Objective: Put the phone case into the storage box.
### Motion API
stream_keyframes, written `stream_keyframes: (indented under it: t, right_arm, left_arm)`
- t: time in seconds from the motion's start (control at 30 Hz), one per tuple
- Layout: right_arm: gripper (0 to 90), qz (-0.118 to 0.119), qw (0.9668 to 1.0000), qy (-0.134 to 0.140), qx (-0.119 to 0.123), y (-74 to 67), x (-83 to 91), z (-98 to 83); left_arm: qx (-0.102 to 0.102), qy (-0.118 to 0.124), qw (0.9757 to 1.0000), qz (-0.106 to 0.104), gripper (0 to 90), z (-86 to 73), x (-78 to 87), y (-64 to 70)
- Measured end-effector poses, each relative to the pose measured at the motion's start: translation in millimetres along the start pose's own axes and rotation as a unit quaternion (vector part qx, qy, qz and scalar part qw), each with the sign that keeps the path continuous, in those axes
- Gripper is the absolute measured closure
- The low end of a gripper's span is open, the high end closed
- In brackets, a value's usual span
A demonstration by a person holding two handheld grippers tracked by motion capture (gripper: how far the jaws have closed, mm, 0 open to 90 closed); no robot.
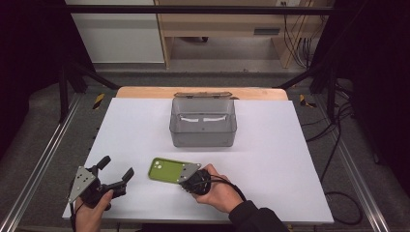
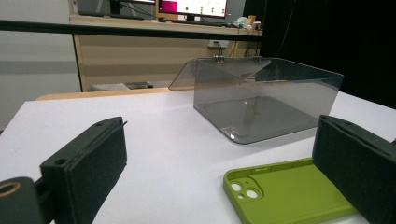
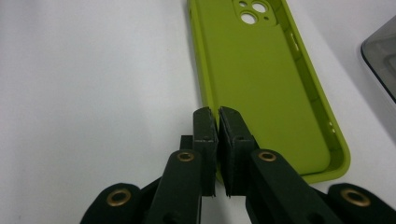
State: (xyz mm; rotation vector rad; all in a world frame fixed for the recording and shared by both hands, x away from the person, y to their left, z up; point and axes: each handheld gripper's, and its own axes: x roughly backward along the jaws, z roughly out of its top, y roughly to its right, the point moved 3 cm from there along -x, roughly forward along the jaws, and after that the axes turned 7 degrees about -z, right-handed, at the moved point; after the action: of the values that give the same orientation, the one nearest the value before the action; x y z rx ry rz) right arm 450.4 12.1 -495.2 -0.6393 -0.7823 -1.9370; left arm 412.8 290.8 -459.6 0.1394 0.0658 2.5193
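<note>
Phone case [image 1: 167, 169] lies open-side up, lengthwise left-right, camera holes leftward; right gripper [image 3: 218, 114] pinches its rim, left gripper [image 1: 116, 169] gapes.

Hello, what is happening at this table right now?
A person holds a gripper in each hand. The right gripper is shut on the side wall of a green phone case, which lies open side up on the white table. The left gripper is open beside it. A clear grey box stands behind, lid up.
</note>
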Motion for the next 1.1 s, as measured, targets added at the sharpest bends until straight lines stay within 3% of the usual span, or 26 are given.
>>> stream_keyframes:
  t: [0.17, 0.27, 0.4, 0.47, 0.5, 0.57, 0.73, 0.77, 0.8, 0.9, 1.0, 1.03, 1.07, 1.1]
  right_arm:
    - [88.1, 0.021, 0.9998, -0.001, -0.002, -2.9, 2.5, 0.7]
    - [88.0, 0.033, 0.9993, 0.013, -0.012, -6.6, 9.4, 2.9]
    - [88.0, 0.031, 0.9979, 0.033, -0.047, -6.4, 17.9, 5.4]
    - [88.0, 0.031, 0.9952, 0.051, -0.078, -5.1, 20.5, 6.8]
    - [88.0, 0.031, 0.9913, 0.068, -0.108, -5.1, 22.5, 8.5]
    - [88.0, 0.03, 0.9899, 0.075, -0.116, -5.5, 22.9, 9.1]
    - [88.1, 0.01, 0.9793, 0.116, -0.165, -10.5, 24.1, 13.2]
    - [88.0, 0.011, 0.9727, 0.135, -0.189, -13.5, 25.4, 14.1]
    - [88.0, 0.011, 0.9727, 0.135, -0.189, -13.5, 25.4, 14.1]
    - [88.0, 0.012, 0.9639, 0.159, -0.213, -17.8, 26.7, 15.9]
    - [88.0, -0.001, 0.9597, 0.171, -0.223, -22.1, 24.4, 17.5]
    - [88.0, -0.004, 0.9557, 0.179, -0.234, -22.6, 23.2, 17.9]
    - [88.0, 0.0, 0.9484, 0.19, -0.254, -23.1, 23.2, 18.6]
    - [88.0, 0.002, 0.9442, 0.197, -0.264, -23.6, 23.5, 19.4]
  left_arm:
    - [0.0, -0.004, 0.9999, 0.01, 3.0, -0.2, 1.7, -0.9]
    - [0.009, -0.002, 0.9999, 0.011, 2.7, -0.7, 3.1, -1.9]
    - [0.014, -0.001, 0.9998, 0.014, 2.3, -1.6, 5.3, -5.5]
    - [0.023, 0.003, 0.9995, 0.02, 2.0, -0.4, 6.7, -5.7]
    - [0.027, 0.006, 0.9994, 0.02, 2.0, 0.7, 7.7, -5.1]
    - [0.028, 0.009, 0.9994, 0.02, 2.0, 1.8, 7.7, -2.7]
    - [0.037, 0.01, 0.9991, 0.016, 1.9, 2.7, 4.3, 7.1]
    - [0.039, 0.007, 0.999, 0.02, 1.9, 2.6, 2.9, 9.6]
    - [0.041, 0.006, 0.9989, 0.023, 1.9, 2.5, 2.2, 10.7]
    - [0.051, 0.004, 0.9985, 0.022, 2.0, 1.7, -1.1, 17.6]
    - [0.062, 0.009, 0.998, 0.011, 2.0, 2.0, -2.9, 24.3]
    - [0.064, 0.01, 0.9978, 0.01, 2.0, 1.9, -3.7, 26.6]
    - [0.066, 0.01, 0.9978, 0.009, 2.0, 2.0, -4.1, 27.8]
    - [0.069, 0.011, 0.9975, 0.007, 2.0, 2.0, -4.7, 29.2]
